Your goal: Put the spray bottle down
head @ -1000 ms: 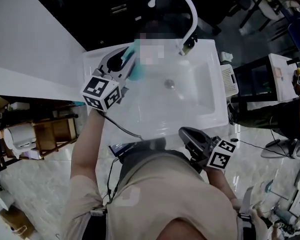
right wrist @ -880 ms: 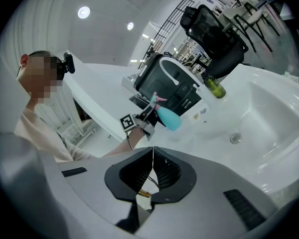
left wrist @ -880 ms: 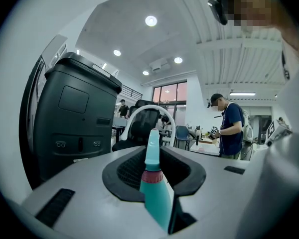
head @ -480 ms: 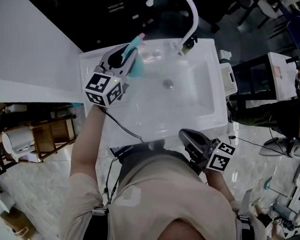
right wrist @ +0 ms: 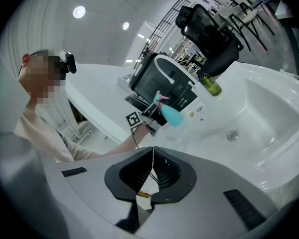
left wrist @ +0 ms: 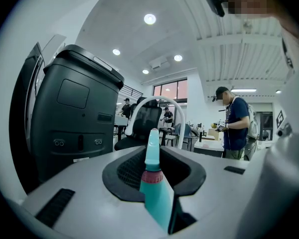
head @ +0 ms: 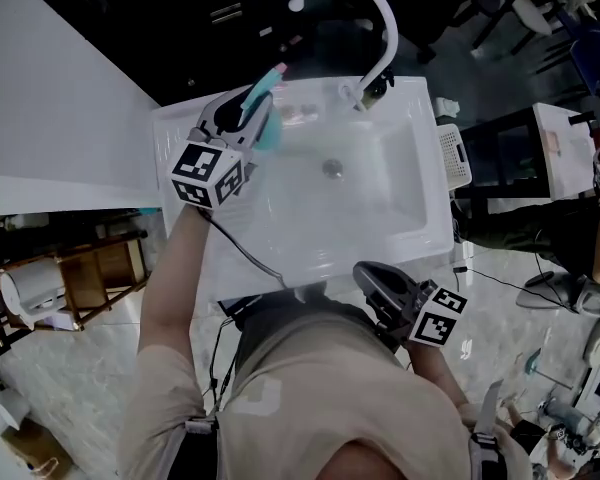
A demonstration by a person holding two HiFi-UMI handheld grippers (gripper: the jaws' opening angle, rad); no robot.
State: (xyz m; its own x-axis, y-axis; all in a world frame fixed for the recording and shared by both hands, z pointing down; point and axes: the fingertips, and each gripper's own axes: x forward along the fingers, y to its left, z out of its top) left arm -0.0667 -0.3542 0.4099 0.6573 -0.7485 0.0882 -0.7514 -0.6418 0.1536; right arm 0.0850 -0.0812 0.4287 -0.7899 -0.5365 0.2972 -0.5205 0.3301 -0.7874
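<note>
Head view: a person in a beige shirt stands at a white rectangular ceramic sink. A white arched tap rises at the sink's upper edge, and a round metal drain sits in the bowl. At upper left of the frame, over the sink's upper left corner, the left gripper is clamped on a teal plastic spray bottle. The bottle's nozzle points toward the upper right. Whether the bottle touches the sink cannot be told.

Left gripper view: the bottle's teal neck and dark red collar rise between the two jaws, which press on its body from both sides. A tall black machine housing fills the left of the frame, and a bystander in a dark shirt and cap stands at right.

Right gripper view: the right gripper has its jaws meeting along a hairline seam with nothing between them. A small olive-green bottle stands beside the tap's base. In the head view this gripper lies at lower centre, at the sink's lower edge, well apart from the spray bottle.
</note>
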